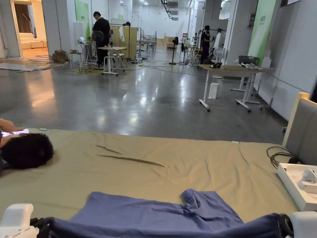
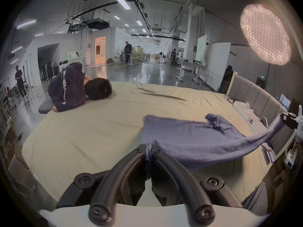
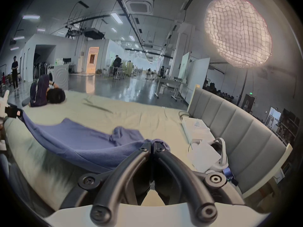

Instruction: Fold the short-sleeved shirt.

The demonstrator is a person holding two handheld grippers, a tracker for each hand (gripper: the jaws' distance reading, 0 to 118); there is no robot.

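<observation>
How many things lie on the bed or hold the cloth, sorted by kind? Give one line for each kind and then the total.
Shirts: 1, the blue shirt
Grippers: 2, the left gripper and the right gripper, each shut on the shirt
White boxes: 1, the white box by the headboard
People resting on the bed: 1, the person
Total: 5

The shirt (image 1: 148, 210) lies on the near part of the bed (image 1: 173, 161), its near edge lifted between the left gripper (image 2: 148, 150) at the left end and the right gripper (image 3: 152, 144) at the right end — both clamped on the cloth. At the bed's far left corner a person (image 2: 72, 86) leans onto it; along its right side stands the headboard (image 3: 237, 132), with a box (image 1: 294, 186) before it. Beyond the bed — a desk (image 1: 232, 69) on the right.
</observation>
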